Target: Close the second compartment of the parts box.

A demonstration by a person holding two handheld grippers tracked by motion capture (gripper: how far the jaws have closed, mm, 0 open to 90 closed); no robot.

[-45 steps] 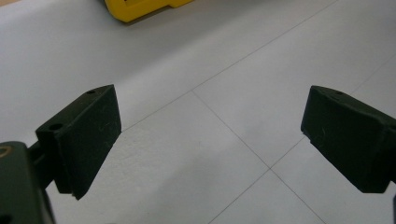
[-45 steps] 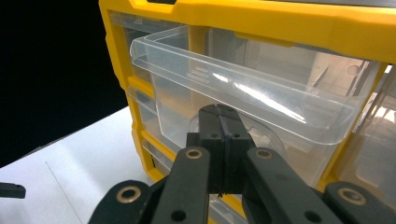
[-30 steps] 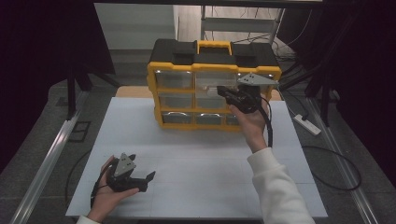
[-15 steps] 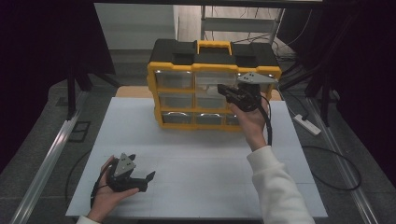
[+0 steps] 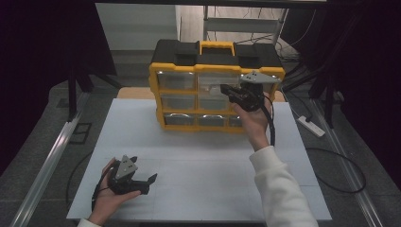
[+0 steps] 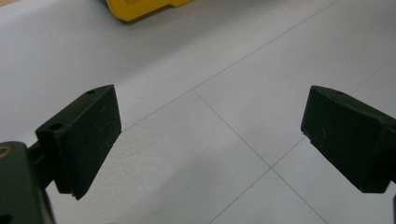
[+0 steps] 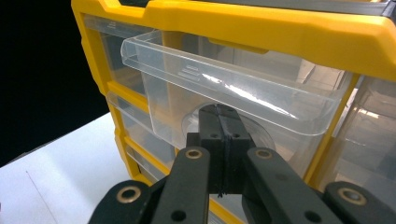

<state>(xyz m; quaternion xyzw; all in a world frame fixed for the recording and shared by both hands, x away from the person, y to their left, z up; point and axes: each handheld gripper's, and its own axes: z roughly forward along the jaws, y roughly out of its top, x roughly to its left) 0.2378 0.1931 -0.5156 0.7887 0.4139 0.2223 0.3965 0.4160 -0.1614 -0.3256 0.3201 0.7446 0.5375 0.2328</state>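
We have the right hand-held gripper (image 7: 219,122) clenched, its jaws pressed together in the rounded finger recess at the front of a clear drawer (image 7: 224,88) in the top row of the yellow organizer (image 5: 215,94), which stands at the far side of the bench (image 5: 198,175). The drawer already juts a little out of its slot. Whether the jaws pinch the thin plastic lip or only sit behind it we cannot tell.

Our worry is slippage: the plastic is smooth, and a pull at an angle could let the jaws slide off. A hard tug might instead drag or tip the whole organizer, since nothing braces it; the left hand-held gripper (image 5: 142,182) lies released, jaws wide, well apart from it near the front edge.

The right gripper view gives us the recess and drawer rim up close; the high view gives us the organizer's place and both hands. The left gripper view adds bare bench and a yellow corner.
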